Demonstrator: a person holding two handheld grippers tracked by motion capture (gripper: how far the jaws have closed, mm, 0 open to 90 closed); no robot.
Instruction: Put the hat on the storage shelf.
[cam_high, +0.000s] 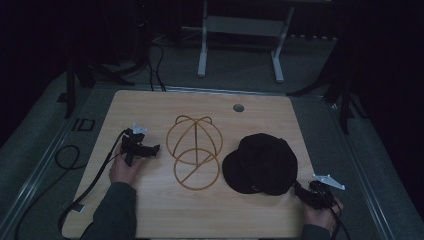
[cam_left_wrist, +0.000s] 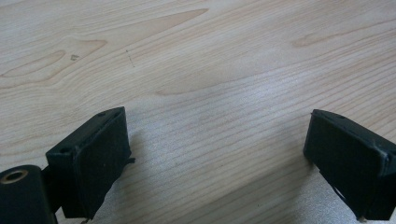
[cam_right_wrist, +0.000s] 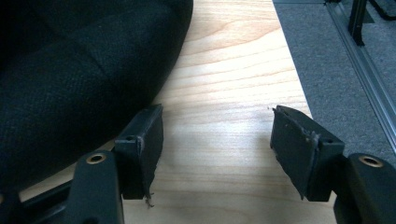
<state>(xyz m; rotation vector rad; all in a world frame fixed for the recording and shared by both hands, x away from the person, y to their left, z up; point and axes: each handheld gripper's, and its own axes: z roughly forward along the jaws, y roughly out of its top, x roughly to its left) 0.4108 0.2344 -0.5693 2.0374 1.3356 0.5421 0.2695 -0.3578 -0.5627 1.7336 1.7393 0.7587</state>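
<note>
A black cap (cam_high: 262, 162) lies on the right half of the wooden table (cam_high: 150, 210). Left of it stands a golden wire hat stand (cam_high: 194, 150). My left gripper (cam_high: 150, 149) rests on the table left of the stand, held by a hand. In the left gripper view it (cam_left_wrist: 217, 154) is open over bare wood. My right gripper (cam_high: 300, 189) sits at the table's near right corner, just beside the cap. In the right gripper view it (cam_right_wrist: 217, 140) is open, with the cap (cam_right_wrist: 79, 70) touching or nearly touching its left jaw; nothing lies between the jaws.
A round grommet hole (cam_high: 238, 107) sits near the table's far edge. Cables (cam_high: 70, 157) trail off the left side onto the grey floor. A white desk frame (cam_high: 240, 40) stands beyond the table. The right table edge (cam_right_wrist: 299, 88) is close to my right gripper.
</note>
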